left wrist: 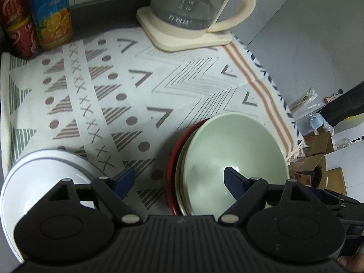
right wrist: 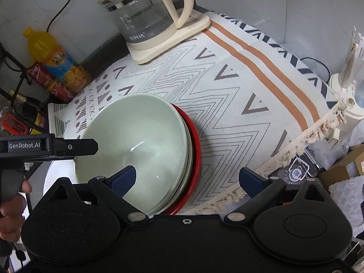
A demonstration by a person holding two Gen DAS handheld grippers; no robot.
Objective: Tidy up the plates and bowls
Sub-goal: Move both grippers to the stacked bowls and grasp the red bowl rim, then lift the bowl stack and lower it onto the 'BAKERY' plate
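Both grippers, left [left wrist: 178,175] & right [right wrist: 187,177], open, empty, above stacked green bowl [right wrist: 136,141] at counter's right edge. Next: grip its rim.

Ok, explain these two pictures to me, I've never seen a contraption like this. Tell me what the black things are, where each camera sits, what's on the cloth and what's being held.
The black things are hand-held grippers, one in each of a person's hands, each carrying a camera that looks along its blue-padded fingers. One picture comes from the left gripper, the other from the right gripper. Both stand open and hold nothing.

On the patterned cloth a pale green bowl sits stacked on plates, the lowest a red plate. A white bowl lies beside them. At the back stand a glass kettle and an orange drink bottle.
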